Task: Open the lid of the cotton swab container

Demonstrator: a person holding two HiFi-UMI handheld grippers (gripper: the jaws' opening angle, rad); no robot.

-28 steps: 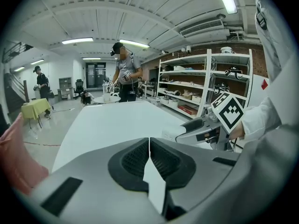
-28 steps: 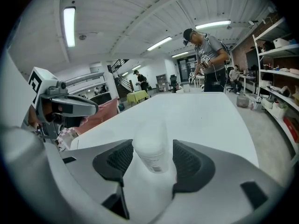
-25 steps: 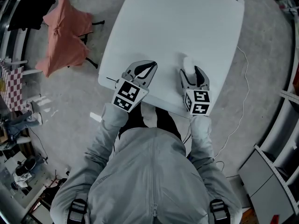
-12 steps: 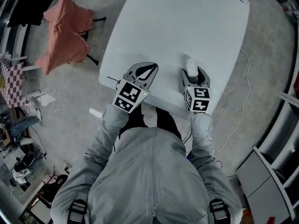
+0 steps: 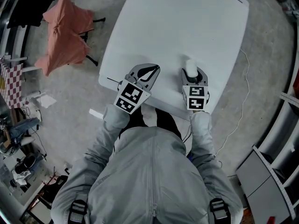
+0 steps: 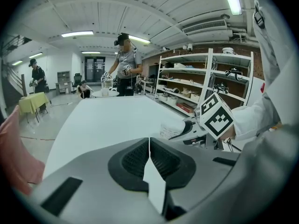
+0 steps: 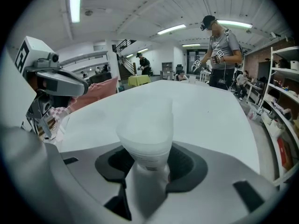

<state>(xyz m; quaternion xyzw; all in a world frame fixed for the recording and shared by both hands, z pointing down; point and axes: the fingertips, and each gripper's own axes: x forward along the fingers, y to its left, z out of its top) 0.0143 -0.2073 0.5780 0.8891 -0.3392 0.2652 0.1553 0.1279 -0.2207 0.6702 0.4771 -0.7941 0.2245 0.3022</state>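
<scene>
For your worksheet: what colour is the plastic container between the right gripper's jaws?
Translucent white container, best in the right gripper view.

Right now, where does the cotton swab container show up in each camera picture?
Head view: cotton swab container low, right of centre, between the right gripper's jaws, which have just been closing.
Left gripper view: container, right of middle.
Right gripper view: container, dead centre, close up.
Shared landmark: the white table under it.

Count: two grey hand-held grippers, left gripper [image 5: 153, 69] and right gripper [image 5: 192, 73]; one translucent white plastic cotton swab container [image 5: 190, 63] between the right gripper's jaws; one white rectangular table [image 5: 187, 22] beneath both.
</scene>
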